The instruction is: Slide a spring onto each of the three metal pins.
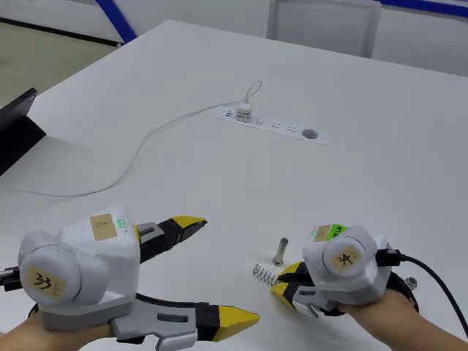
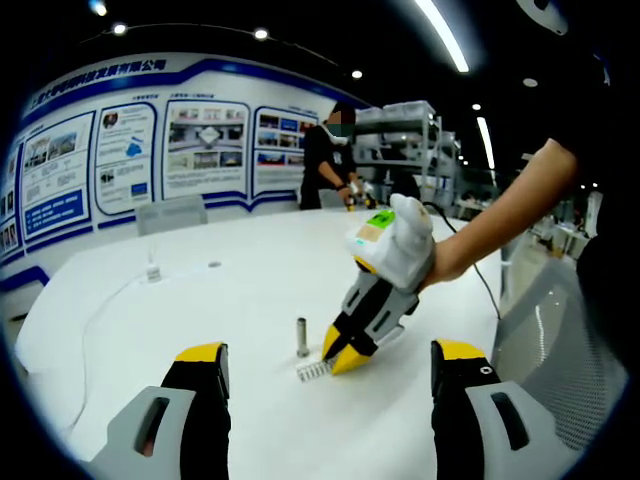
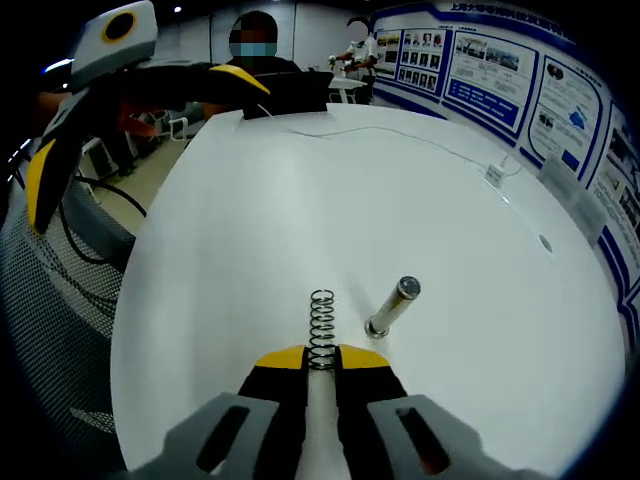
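- The right gripper (image 3: 320, 358) has its jaws pressed together, pinching the near end of the spring (image 3: 321, 322). The rest of the coil sticks straight out ahead of the tips, low over the table (image 3: 250, 200). I cannot tell whether it touches.
- The pin (image 3: 392, 307) stands upright on what looks like a wider foot, just right of the spring's free end as the right gripper looks. The two are apart.
- The left gripper (image 1: 212, 270) has its jaws spread wide and holds nothing. The pin is ahead of it, well clear of its tips.
- Step in hand, as I judge: thread this spring over the pin, which is bare so far.
- To do it well: lift and tip the right gripper until the coil's axis points down with the open end over the pin's top, then lower straight.
- The grip is at one end only, so the coil may droop or wobble. Go slow.
- The pin is free-standing and a side nudge would likely topple it. The left gripper could close on the foot to steady it.
- Release once the coil is well down the shaft.
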Available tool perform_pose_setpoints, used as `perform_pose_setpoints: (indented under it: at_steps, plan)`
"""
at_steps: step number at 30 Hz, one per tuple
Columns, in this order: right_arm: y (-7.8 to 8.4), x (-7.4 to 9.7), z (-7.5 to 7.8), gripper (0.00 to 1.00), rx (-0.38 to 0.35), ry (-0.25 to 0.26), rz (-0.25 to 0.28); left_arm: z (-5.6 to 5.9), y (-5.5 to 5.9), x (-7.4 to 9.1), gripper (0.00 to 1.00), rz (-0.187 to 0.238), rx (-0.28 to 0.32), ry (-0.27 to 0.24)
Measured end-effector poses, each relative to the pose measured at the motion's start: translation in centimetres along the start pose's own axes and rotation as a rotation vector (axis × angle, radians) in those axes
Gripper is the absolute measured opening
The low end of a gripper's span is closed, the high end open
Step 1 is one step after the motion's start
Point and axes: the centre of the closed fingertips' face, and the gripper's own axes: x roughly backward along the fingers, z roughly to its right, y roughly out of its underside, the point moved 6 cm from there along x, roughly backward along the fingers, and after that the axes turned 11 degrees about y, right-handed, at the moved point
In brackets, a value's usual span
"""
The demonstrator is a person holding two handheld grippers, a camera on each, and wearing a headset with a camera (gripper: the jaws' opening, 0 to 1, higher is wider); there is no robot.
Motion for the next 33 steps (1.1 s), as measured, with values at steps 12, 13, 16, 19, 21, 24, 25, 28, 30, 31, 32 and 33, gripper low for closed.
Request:
perform_pose_setpoints:
  at_steps: [12,13,16,19,21,24,25,28,30,31,32,33]
  plan:
    - [-1.3,3.5,-0.3,0.1,0.064,-0.045,0.079,0.3,-0.2,-0.3,0.82,-0.006,-0.014,0.015]
    - [-1.4,3.9,-0.3,0.1,0.067,-0.047,0.085,0.4,-0.2,-0.3,0.82,-0.006,-0.012,0.017]
    - [-1.7,5.0,-0.2,0.1,0.095,-0.05,0.104,0.7,-0.2,-0.6,0.79,-0.013,-0.016,0.033]
    - [-2.0,6.1,-0.1,0.1,0.13,-0.058,0.126,1.0,-0.3,-1.0,0.75,-0.017,-0.032,0.055]
    - [-2.2,6.8,-0.1,0.1,0.148,-0.066,0.143,1.1,-0.5,-1.2,0.73,-0.016,-0.037,0.066]
    - [-2.7,7.7,-0.4,0.1,0.168,-0.082,0.176,1.3,-0.8,-1.6,0.7,-0.02,-0.052,0.083]
    - [-2.7,8.0,-0.4,0.1,0.171,-0.085,0.18,1.3,-0.8,-1.7,0.69,-0.021,-0.055,0.089]
    - [-3.3,8.9,-0.8,0.1,0.212,-0.105,0.218,1.6,-1.0,-2.1,0.65,-0.033,-0.072,0.113]
    - [-3.7,9.4,-1.0,0.1,0.223,-0.109,0.232,1.8,-1.0,-2.4,0.61,-0.045,-0.086,0.131]
    - [-3.8,9.7,-1.0,0.1,0.231,-0.114,0.238,2.0,-1.1,-2.5,0.59,-0.05,-0.092,0.142]
    - [-3.9,9.9,-1.1,0.1,0.243,-0.119,0.242,2.1,-1.1,-2.6,0.58,-0.054,-0.096,0.15]
    - [-4.0,10.1,-1.3,0.1,0.256,-0.122,0.249,2.2,-1.1,-2.7,0.55,-0.056,-0.101,0.157]
